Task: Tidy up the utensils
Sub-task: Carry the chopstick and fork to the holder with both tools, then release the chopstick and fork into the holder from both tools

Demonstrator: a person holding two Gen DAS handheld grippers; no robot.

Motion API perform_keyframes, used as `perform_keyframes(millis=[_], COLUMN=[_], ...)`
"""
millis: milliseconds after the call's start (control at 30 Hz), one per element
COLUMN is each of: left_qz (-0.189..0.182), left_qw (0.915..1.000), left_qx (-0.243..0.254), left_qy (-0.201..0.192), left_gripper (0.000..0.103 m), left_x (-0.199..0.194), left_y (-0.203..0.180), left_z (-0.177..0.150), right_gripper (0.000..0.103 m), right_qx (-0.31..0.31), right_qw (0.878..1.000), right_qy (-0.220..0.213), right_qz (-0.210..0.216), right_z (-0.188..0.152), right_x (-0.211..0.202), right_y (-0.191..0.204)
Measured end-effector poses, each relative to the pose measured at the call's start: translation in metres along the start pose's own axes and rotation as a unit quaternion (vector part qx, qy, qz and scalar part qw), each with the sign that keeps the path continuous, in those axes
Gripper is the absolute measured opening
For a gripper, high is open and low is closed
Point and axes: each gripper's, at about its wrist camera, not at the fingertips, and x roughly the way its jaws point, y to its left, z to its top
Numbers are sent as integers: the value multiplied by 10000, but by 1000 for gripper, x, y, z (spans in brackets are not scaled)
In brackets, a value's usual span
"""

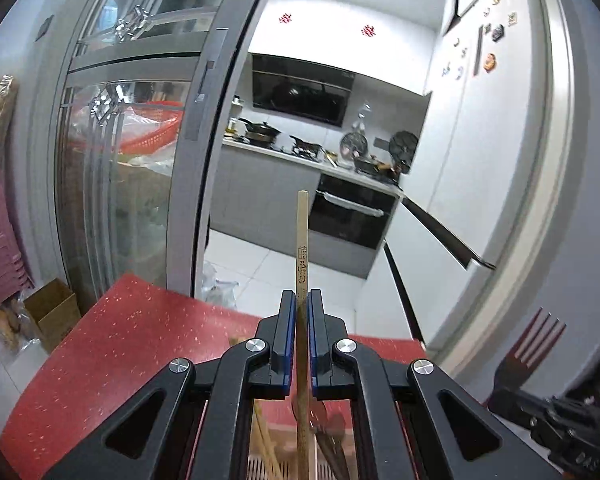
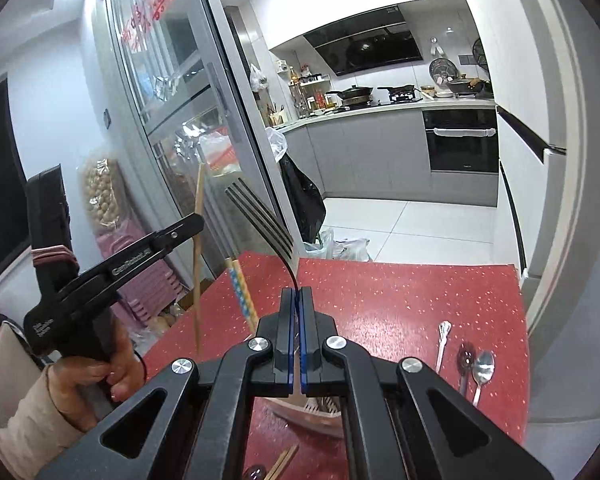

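My left gripper is shut on a wooden chopstick that stands upright above the red table. It also shows in the right wrist view, held by the left gripper at the left. My right gripper is shut on a black fork, tines up and tilted left. The fork also shows in the left wrist view at the right edge. A utensil holder sits below both grippers, mostly hidden; chopsticks and dark utensils stand in it.
Three spoons lie on the red table at the right. A blue-and-white striped stick and loose chopsticks are near the holder. A glass sliding door is left, a white fridge right, the kitchen behind.
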Motion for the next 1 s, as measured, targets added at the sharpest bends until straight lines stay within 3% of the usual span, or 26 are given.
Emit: perform_keyframes(millis=[300,467,733,1000], left_qz=[257,373,635,784], left_qw=[9986,9989,9962,9926], left_qx=[-283,-5,553,623], left_qy=[-355,-270,208,692], left_gripper=[30,30,30,31], left_x=[39,40,30,26], left_y=[15,15,13,24], left_z=[-20,-43,-74,-86], right_gripper=[2,2,2,2], right_qx=[-180,-174,-135,297], right_qw=[9996,9989,9955,9918], right_qy=[169,427,927,1242], right_qz=[-98,-126,-115,-97], right_z=[-6,-23,-39,-41], right_x=[44,59,85,104], right_y=[-17,-28,-28,-40])
